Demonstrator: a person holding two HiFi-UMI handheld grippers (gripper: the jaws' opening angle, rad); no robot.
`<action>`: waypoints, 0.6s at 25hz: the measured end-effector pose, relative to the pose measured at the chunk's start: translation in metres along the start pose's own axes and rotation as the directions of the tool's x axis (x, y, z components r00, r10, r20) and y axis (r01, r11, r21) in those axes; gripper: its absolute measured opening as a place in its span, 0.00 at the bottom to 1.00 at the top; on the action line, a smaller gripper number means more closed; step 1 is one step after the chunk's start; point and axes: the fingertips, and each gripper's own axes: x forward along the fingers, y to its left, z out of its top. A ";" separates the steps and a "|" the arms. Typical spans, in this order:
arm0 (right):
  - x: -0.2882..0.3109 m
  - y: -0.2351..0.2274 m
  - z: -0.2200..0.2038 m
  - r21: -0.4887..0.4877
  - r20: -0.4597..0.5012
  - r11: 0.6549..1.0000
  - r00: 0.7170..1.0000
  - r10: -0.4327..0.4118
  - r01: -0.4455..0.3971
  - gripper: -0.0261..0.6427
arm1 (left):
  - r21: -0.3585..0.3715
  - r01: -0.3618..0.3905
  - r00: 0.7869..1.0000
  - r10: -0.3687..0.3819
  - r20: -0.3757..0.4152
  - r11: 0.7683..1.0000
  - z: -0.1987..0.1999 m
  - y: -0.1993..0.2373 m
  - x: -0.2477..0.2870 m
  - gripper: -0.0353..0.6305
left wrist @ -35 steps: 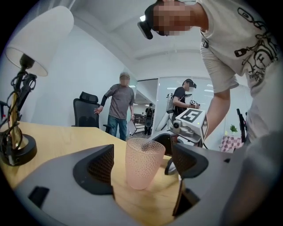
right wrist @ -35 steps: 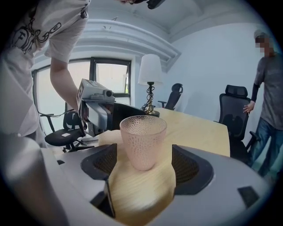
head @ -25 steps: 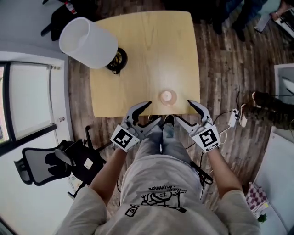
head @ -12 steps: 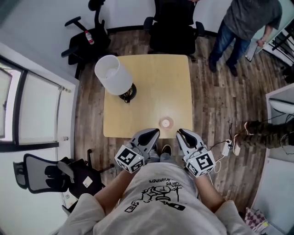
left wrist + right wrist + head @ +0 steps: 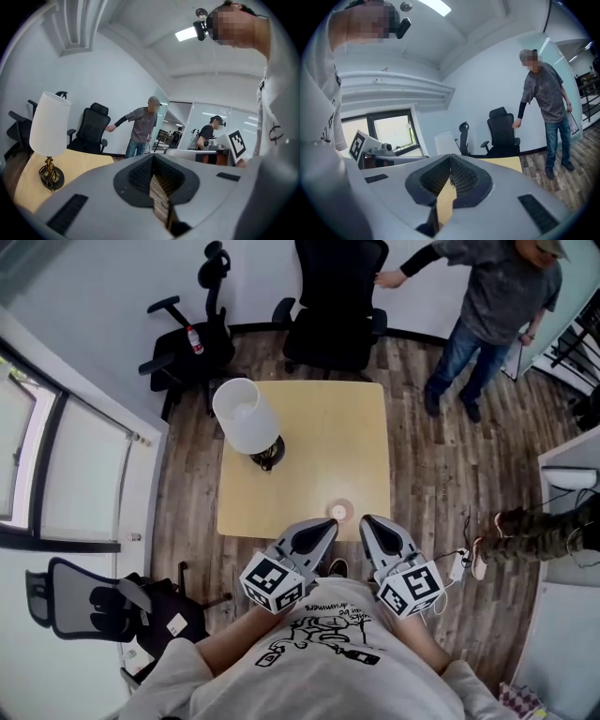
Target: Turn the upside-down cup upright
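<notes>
Lighting: we note a bright ceiling panel (image 5: 187, 33), a daylit window (image 5: 391, 133), soft shadows, heavy fisheye bending (dark vignetted corners).

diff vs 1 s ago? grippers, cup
The left gripper and right gripper stood open on either side of the cup. Now both are shut on nothing and lifted back toward the person's chest. The right jaws have just been closing. The head view has risen. Cup, lamp and table have not moved, and the cup was never gripped.
</notes>
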 end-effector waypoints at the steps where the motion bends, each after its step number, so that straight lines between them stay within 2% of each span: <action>1: -0.001 0.003 0.005 -0.001 0.002 1.000 1.000 0.003 -0.003 0.08 | -0.002 -0.001 1.000 0.001 0.001 1.000 0.003 -0.001 -0.001 0.06; 8: 0.000 0.025 0.027 -0.019 0.019 0.999 0.999 0.029 -0.029 0.07 | 0.003 -0.007 1.000 0.007 0.018 1.000 0.020 -0.006 -0.009 0.06; 15: -0.004 0.026 0.034 -0.066 0.031 0.998 0.999 0.023 -0.021 0.07 | 0.032 -0.005 1.000 0.004 0.030 0.999 0.027 -0.016 0.000 0.06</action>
